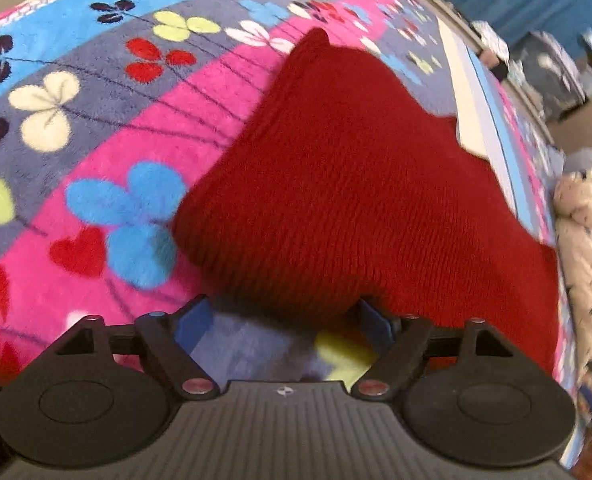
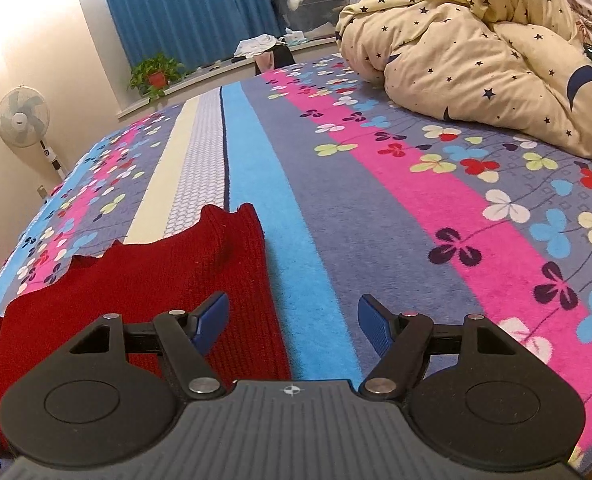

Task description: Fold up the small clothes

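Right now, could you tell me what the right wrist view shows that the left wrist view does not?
Only the right wrist view shows the standing fan, the potted plant on the window ledge, the clear storage bin, and the open right gripper hovering over the red garment's edge. Only the left wrist view shows the open left gripper at the garment's near edge. Both share the red knit garment, the flowered blanket, blue curtain and star-print quilt.
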